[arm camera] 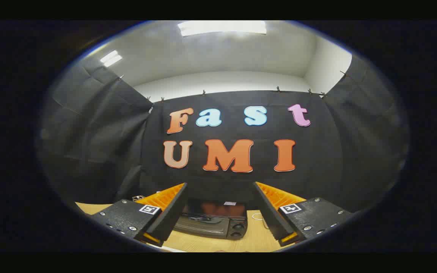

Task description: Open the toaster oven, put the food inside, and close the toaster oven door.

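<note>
Tongs (pixel 220 189): fingers spread wide apart; nothing held between them; both fingers free of contact with any object; raised above the table and aimed toward the booth's back wall
Toaster oven (pixel 212 223): dark unit standing on the table, seen in the gap between the two fingers and beyond their tips; door appears closed, with a reflection on its glass; two round knobs (pixel 237 229) stacked at its right end; a small pale label on its top, unreadable
Table (pixel 249 239): light wooden surface; carries the toaster oven; bare wood visible in front of the unit and to its right
Cable (pixel 257 217): thin pale loop lying on the table just right of the toaster oven, partly hidden by the right finger
Small object (pixel 138 198): sits at the far left of the table, behind the left finger; too small to identify
Booth wall: black cloth, clipped along its top edge; stands directly behind the toaster oven
Ceiling: pale, with lit panels (pixel 222 27) overhead
</note>
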